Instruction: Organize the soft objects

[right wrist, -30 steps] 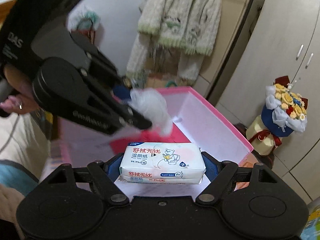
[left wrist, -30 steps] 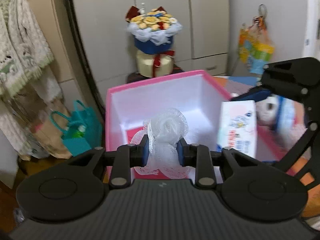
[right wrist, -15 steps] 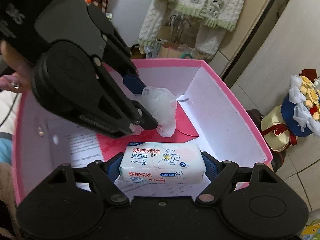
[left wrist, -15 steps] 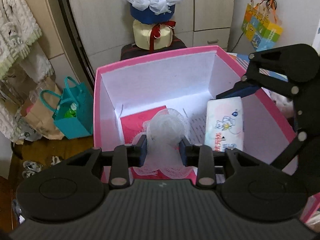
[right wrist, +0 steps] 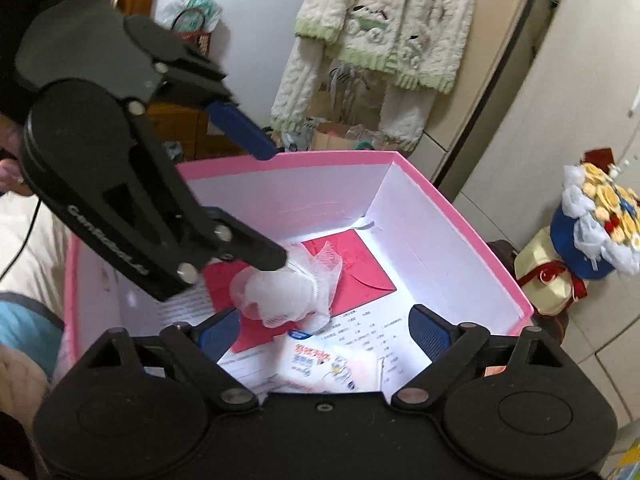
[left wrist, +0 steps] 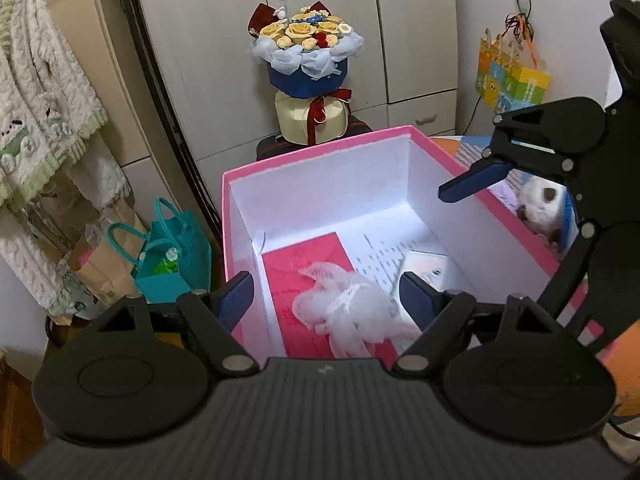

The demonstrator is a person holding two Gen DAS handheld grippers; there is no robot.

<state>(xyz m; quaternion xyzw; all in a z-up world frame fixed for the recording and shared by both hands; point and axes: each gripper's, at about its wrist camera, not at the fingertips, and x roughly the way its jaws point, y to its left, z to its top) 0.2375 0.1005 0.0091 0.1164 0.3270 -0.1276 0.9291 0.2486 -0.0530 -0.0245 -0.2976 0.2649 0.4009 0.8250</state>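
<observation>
Left tongs (left wrist: 326,294): I see both blue tips wide apart. They hold nothing and hang over the pink box (left wrist: 316,160).
Right tongs (right wrist: 324,330): wide apart too, and they grip nothing.
White net puff (left wrist: 352,314): it lies in the box on a red envelope (left wrist: 304,258), between and just under my left tips. Whether a tip touches it, I cannot tell.
Wipes pack (right wrist: 332,362): it lies on the box floor, just under my right tongs, beside the puff.
Writing: the pack has red print and a small cartoon, too blurry for me to read. A printed paper (right wrist: 362,330) lies under it.
Outside the box: a flower bouquet (left wrist: 306,58) ahead of my left tongs.
</observation>
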